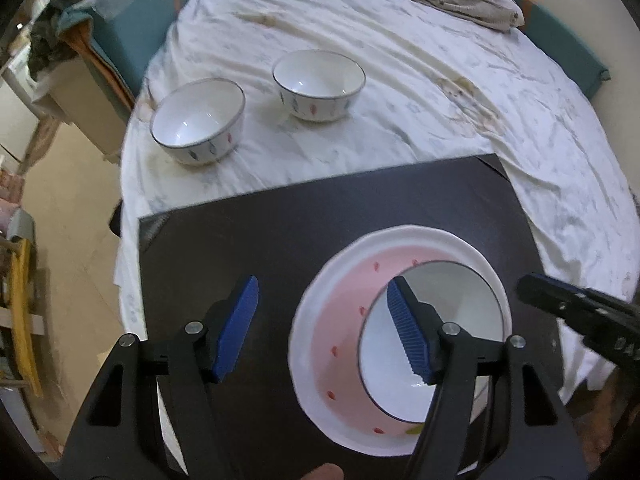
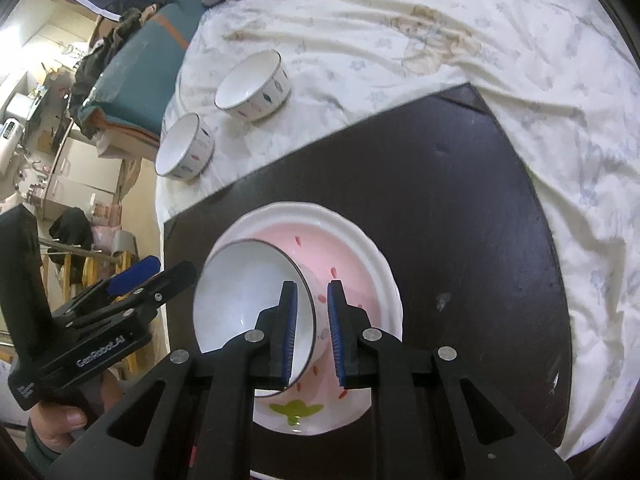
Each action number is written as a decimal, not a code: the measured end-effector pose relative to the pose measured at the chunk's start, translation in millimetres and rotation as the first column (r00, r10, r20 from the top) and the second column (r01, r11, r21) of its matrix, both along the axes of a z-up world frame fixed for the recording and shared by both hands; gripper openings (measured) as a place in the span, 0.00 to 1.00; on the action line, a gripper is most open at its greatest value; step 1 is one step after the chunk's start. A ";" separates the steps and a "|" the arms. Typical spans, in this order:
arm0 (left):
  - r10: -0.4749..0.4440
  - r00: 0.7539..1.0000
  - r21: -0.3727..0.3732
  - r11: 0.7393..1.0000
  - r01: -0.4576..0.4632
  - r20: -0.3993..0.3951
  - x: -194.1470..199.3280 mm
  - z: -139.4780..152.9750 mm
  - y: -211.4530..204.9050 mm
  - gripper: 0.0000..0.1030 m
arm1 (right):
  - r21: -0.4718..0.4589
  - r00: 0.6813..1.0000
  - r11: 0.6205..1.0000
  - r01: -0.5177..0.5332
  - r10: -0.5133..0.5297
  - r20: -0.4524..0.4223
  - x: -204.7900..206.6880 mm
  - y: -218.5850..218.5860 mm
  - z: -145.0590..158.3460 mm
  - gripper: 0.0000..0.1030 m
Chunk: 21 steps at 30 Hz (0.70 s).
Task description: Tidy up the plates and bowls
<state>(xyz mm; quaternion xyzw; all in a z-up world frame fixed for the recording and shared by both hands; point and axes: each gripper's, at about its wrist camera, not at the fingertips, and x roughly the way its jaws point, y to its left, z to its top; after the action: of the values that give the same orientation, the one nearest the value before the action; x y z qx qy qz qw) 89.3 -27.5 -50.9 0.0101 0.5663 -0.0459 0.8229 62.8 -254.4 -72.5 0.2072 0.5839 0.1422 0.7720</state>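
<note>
White and shiny inside, a bowl sits tilted in a pink plate with a wavy white rim. The plate rests on a dark board that lies on a bed with a pale sheet.

The right gripper points steeply down at the bowl. Its jaws are nearly closed, with the bowl's right wall between them: one blue pad is inside the bowl and one is outside. Whether both pads press on the wall is hard to tell.

The left gripper also points steeply down. Its jaws stand wide open and hold nothing. One blue pad hangs over the bowl and the other over the bare board. A hand grips its handle.

Two more bowls, the near bowl and the far bowl, stand upright on the sheet beyond the board, close together but apart.
</note>
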 end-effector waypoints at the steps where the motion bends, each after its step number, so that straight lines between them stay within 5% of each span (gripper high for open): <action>1: -0.003 1.000 0.000 1.000 0.003 0.010 0.0 1.7 0.0 0.62 | -0.005 1.000 1.000 0.002 -0.002 0.019 0.3 -0.3 4.3 0.18; 5: 0.005 0.997 0.016 1.000 -0.006 0.083 -0.2 12.3 1.0 0.66 | -0.004 0.998 1.000 0.010 -0.009 0.057 1.4 -1.6 13.7 0.19; 7: 0.017 0.991 0.018 1.000 -0.020 0.130 -0.1 18.0 3.9 0.90 | -0.005 0.996 1.000 0.022 -0.021 0.088 2.5 -3.6 19.8 0.26; 10: 0.041 0.982 0.024 0.999 -0.047 0.182 1.9 26.0 8.4 1.00 | 0.004 0.984 0.997 0.074 -0.074 0.163 1.9 -11.4 30.7 0.91; 17: 0.066 0.988 0.000 0.998 -0.067 0.140 9.2 25.6 13.4 1.00 | 0.017 0.950 0.997 0.074 -0.076 0.301 3.7 -10.7 56.2 0.93; 21: 0.079 0.986 -0.005 0.997 -0.080 0.149 10.9 29.6 15.9 1.00 | -0.053 0.934 0.998 0.038 -0.016 0.358 5.7 1.2 65.3 0.93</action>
<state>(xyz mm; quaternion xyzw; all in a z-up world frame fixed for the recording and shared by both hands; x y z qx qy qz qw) 100.2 -11.5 -21.3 -0.0087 0.5034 -0.0119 0.8639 68.5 -253.2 -7.2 0.1632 0.4348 0.1497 0.8729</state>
